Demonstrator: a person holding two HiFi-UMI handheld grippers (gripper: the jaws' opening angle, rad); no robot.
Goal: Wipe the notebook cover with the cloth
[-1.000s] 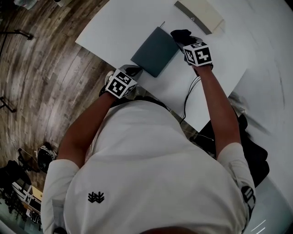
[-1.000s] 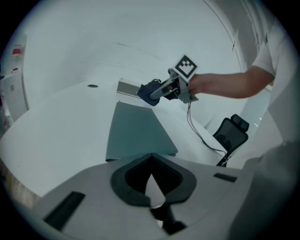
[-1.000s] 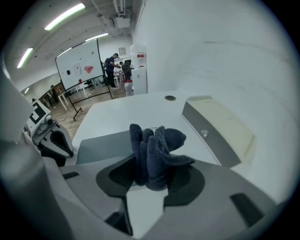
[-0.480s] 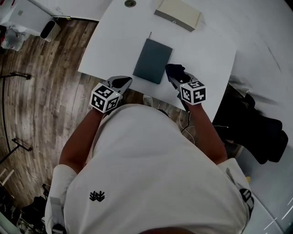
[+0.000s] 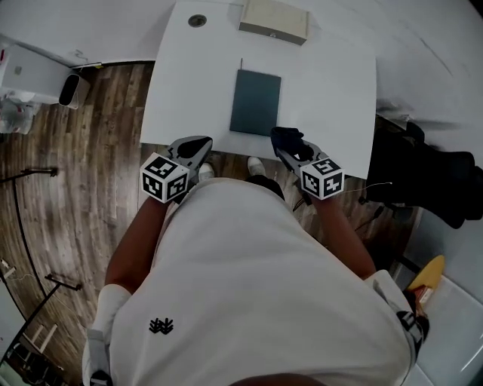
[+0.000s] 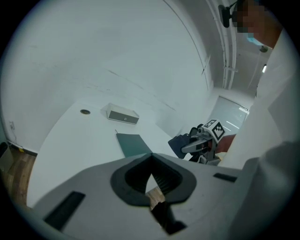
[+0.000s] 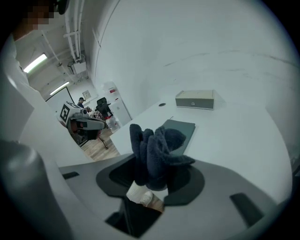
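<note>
The dark teal notebook [image 5: 255,102] lies flat and closed on the white table [image 5: 332,83]; both gripper views show it too, notebook [image 6: 133,144], notebook [image 7: 177,131]. My right gripper [image 5: 290,148] hovers at the table's near edge, just right of the notebook's near corner, shut on a bunched dark blue cloth [image 7: 154,150]. The cloth [image 5: 287,139] is off the notebook. My left gripper [image 5: 192,149] hangs over the near edge left of the notebook, its jaws together on nothing.
A beige box [image 5: 274,20] sits at the table's far edge, with a round hole [image 5: 197,20] in the tabletop to its left. Wooden floor [image 5: 68,188] lies to the left. A black chair [image 5: 441,185] stands to the right.
Both grippers have drawn back toward the person. The right one, still shut on the cloth, came off the notebook's far right corner to the near table edge.
</note>
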